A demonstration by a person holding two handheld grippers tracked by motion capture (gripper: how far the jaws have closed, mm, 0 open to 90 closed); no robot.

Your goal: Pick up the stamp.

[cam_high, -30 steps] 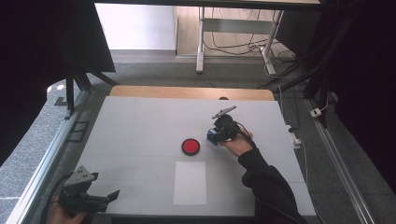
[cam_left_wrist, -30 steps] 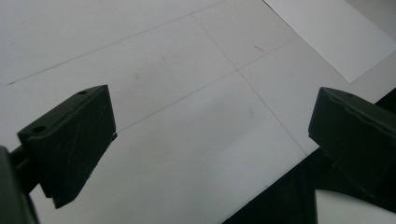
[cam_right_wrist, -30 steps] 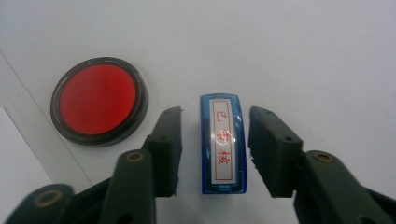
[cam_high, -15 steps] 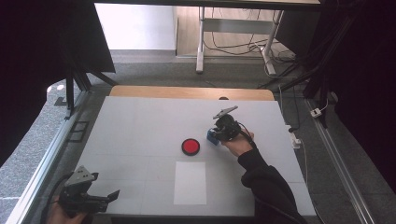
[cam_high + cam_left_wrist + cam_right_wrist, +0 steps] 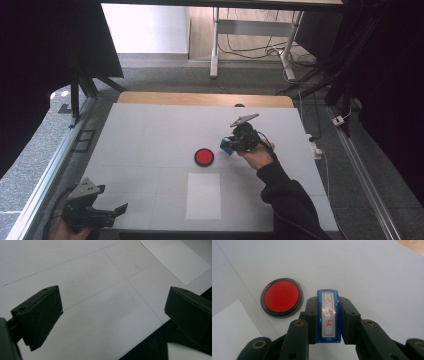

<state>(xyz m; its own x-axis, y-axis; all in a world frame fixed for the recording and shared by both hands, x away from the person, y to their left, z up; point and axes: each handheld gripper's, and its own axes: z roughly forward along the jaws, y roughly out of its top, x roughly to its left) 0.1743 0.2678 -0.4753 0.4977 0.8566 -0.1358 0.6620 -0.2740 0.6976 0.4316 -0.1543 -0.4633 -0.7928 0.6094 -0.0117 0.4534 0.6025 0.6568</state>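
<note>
Lower left of the high view: we note the left claw (image 5: 107,214) idle at the near edge of the worktop (image 5: 150,130), jaws spread wide with nothing between them; its own view confirms two matte black wedge-shaped pads over bare grey surface.

Centre: a white paper sheet (image 5: 203,195), flat and rectangular, lies near the front edge. Just above it sits a round red ink pad (image 5: 204,157), a shallow disc with a dark glossy rim and a matte red face.

Right of centre: the right claw (image 5: 231,145) is clamped on a blue stamp (image 5: 329,315), a narrow translucent plastic body with a white label bearing red characters, standing upright between the pads. The stamp sits just right of the ink pad, apart from it.

We judge the step in hand as the pickup of the stamp, grip now secured. The next move likely calls for lifting it and carrying it left over the red disc, face down and level.
</note>
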